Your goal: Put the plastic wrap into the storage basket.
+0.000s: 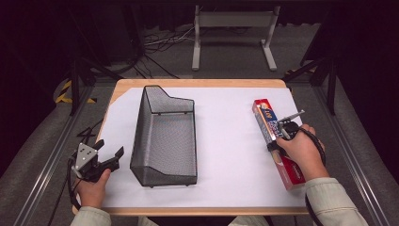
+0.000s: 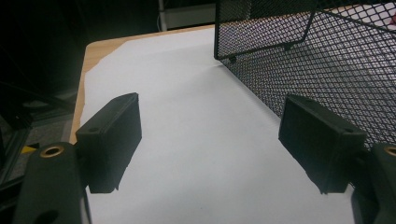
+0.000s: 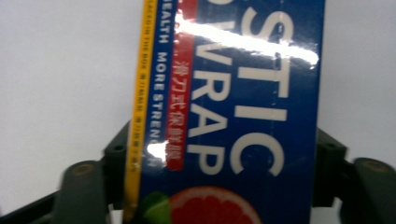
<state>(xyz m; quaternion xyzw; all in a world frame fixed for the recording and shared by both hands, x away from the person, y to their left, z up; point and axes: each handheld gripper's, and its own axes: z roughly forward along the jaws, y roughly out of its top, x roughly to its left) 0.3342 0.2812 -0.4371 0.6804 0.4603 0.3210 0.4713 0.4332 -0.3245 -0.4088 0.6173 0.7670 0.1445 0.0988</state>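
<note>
Your right gripper (image 1: pixel 278 137), at the frame's right, straddles the plastic wrap box (image 3: pixel 233 112), jaws seemingly touching it; your left gripper (image 2: pixel 210 140) gapes wide beside the mesh basket (image 1: pixel 164 136).

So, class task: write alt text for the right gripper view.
A long blue plastic wrap box lies on white paper, with the right claw straddling it, one black jaw at each long side. A grapefruit picture shows at the bottom edge.
</note>
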